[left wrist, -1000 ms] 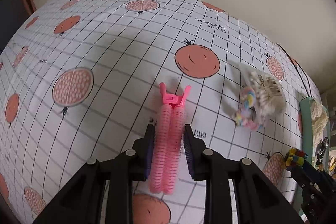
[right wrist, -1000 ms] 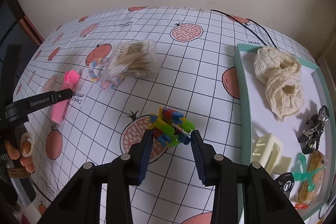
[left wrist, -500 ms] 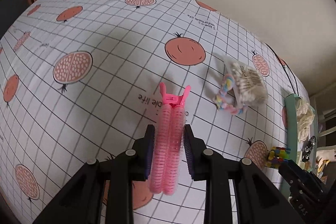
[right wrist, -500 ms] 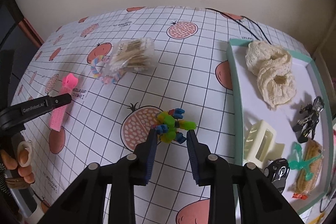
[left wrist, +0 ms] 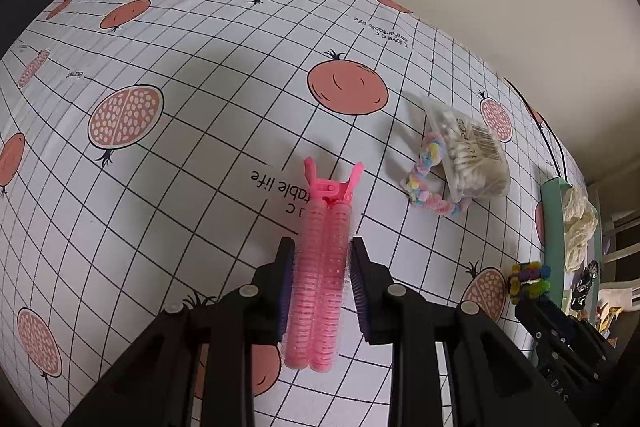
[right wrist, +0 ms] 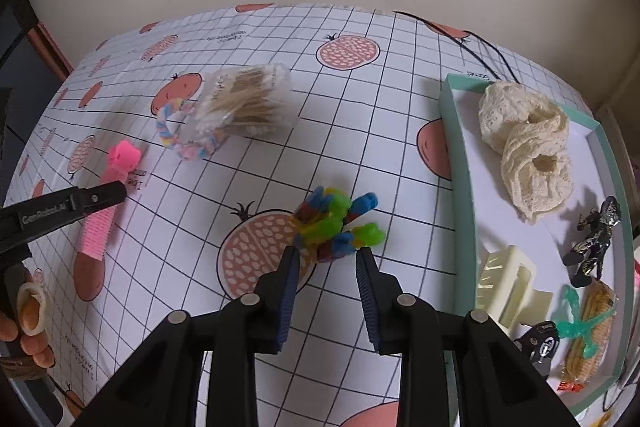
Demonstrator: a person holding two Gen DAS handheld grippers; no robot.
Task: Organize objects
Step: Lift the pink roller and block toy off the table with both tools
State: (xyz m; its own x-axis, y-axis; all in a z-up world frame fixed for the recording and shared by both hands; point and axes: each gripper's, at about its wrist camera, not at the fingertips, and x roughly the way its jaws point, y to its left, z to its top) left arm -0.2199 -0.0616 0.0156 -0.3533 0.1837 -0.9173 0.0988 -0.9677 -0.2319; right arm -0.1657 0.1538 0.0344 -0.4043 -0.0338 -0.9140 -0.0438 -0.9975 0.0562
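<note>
both grippers closed on items above the patterned cloth

left gripper (left wrist: pixel 322 263): jaws clamped on the pink hair roller clip (left wrist: pixel 322 267), pads pressing both sides of its ribbed body. the clip's forked end points to 12 o'clock past the fingertips.

right gripper (right wrist: pixel 326 257): jaws have just been closing, and the multicoloured block toy (right wrist: pixel 334 223) sits between the tips, pinched at its lower edge. most of the toy projects toward 12 o'clock.

in the right wrist view, the bag of cotton swabs (right wrist: pixel 248 101) lies at 11 o'clock from the toy, touching the pastel braided ring (right wrist: pixel 180 135) on its 8 o'clock side.

the teal tray (right wrist: pixel 452 163) stands at 3 o'clock and holds cream lace scrunchies (right wrist: pixel 524 147), a cream claw clip (right wrist: pixel 506 287), a dark metallic figure (right wrist: pixel 596 239) and a translucent green figure (right wrist: pixel 580 319).

a person's hand (right wrist: pixel 24 319) shows at 8 o'clock.
</note>
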